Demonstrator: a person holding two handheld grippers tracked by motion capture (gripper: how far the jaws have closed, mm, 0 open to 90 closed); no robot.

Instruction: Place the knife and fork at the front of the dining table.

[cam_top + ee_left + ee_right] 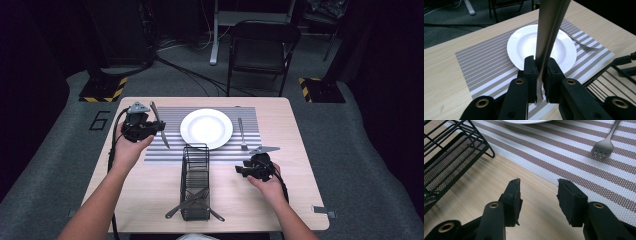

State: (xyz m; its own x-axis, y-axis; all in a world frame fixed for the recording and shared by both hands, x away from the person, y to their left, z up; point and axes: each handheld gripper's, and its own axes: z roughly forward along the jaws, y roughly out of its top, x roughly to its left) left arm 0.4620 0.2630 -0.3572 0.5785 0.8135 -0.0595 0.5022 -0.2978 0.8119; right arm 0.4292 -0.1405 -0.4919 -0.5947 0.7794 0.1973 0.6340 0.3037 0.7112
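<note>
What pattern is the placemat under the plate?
The placemat has grey-brown and white stripes, clearest in the left gripper view.

Bright, sharp tabletop amid dim, dark surroundings.

The knife (549,32) runs off the top edge of the left gripper view, and its lower part sits hidden between the jaws; the fork's (604,146) handle is cut off too.
</note>
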